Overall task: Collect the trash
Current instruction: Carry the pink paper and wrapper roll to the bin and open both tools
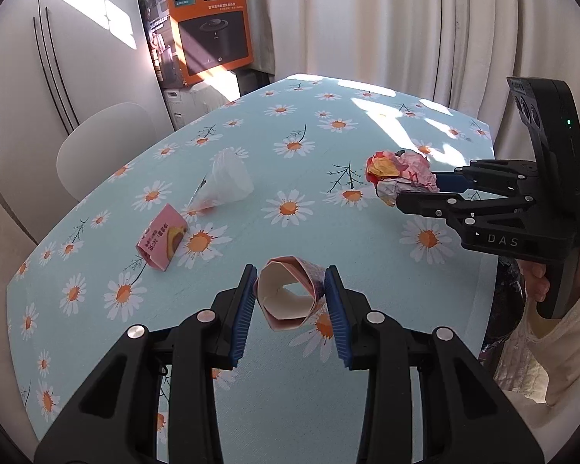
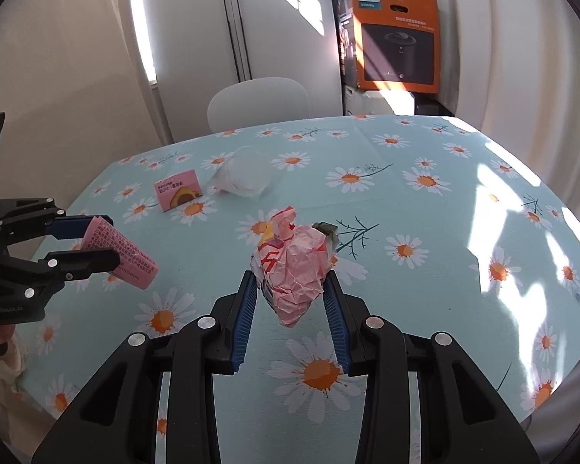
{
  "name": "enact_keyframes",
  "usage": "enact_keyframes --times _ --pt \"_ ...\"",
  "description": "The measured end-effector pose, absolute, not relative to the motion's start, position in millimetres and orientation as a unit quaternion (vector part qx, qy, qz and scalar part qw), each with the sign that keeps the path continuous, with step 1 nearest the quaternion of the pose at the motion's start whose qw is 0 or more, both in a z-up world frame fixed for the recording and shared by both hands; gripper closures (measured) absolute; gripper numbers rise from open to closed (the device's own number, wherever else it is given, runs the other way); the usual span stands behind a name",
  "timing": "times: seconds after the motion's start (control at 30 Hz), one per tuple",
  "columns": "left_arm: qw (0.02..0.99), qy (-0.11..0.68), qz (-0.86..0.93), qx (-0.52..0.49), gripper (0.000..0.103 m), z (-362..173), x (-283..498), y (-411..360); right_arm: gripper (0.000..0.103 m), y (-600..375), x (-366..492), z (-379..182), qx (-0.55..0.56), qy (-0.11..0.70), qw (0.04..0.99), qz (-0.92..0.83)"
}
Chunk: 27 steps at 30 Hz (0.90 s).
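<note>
My left gripper is shut on a squashed pink carton, its open white end facing the camera, held above the table. In the right wrist view the same left gripper holds that pink carton at the left edge. My right gripper is shut on a crumpled pink and red paper wad, lifted over the cloth. That right gripper with its paper wad shows at the right of the left wrist view. A second pink carton and a clear plastic cup lie on the table.
The table wears a light blue daisy cloth. A white chair stands at its far side, before white cabinet doors. An orange appliance box sits on stacked items in the corner. Curtains hang behind. A hand grips the right tool.
</note>
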<state>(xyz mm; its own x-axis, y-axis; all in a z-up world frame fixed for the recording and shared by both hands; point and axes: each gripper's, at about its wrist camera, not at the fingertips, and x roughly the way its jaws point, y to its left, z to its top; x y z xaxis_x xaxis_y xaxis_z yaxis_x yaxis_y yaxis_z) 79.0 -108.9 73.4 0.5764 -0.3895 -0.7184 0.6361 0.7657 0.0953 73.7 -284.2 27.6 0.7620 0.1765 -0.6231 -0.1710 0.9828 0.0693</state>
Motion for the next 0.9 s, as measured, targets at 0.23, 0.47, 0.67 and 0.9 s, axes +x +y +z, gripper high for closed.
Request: enact_keyframes --times 0.23,0.47,0.67,0.9 --pt "0.851 0.344 -0.344 0.197 0.066 72 74 -156 0.069 -336 51 29 0.032 0.325 0.945 0.031" --pt "0.834 0.313 -0.400 0.217 0.066 75 55 -206 0.068 -386 17 19 0.056 0.327 0.943 -0.032" --pt "0.809 0.300 -0.451 0.229 0.066 75 34 -252 0.068 -423 -20 10 0.063 0.326 0.939 -0.088" --pt "0.776 0.287 -0.510 0.234 0.066 75 -1 -298 0.068 -467 -69 -7 0.079 0.343 0.925 -0.146"
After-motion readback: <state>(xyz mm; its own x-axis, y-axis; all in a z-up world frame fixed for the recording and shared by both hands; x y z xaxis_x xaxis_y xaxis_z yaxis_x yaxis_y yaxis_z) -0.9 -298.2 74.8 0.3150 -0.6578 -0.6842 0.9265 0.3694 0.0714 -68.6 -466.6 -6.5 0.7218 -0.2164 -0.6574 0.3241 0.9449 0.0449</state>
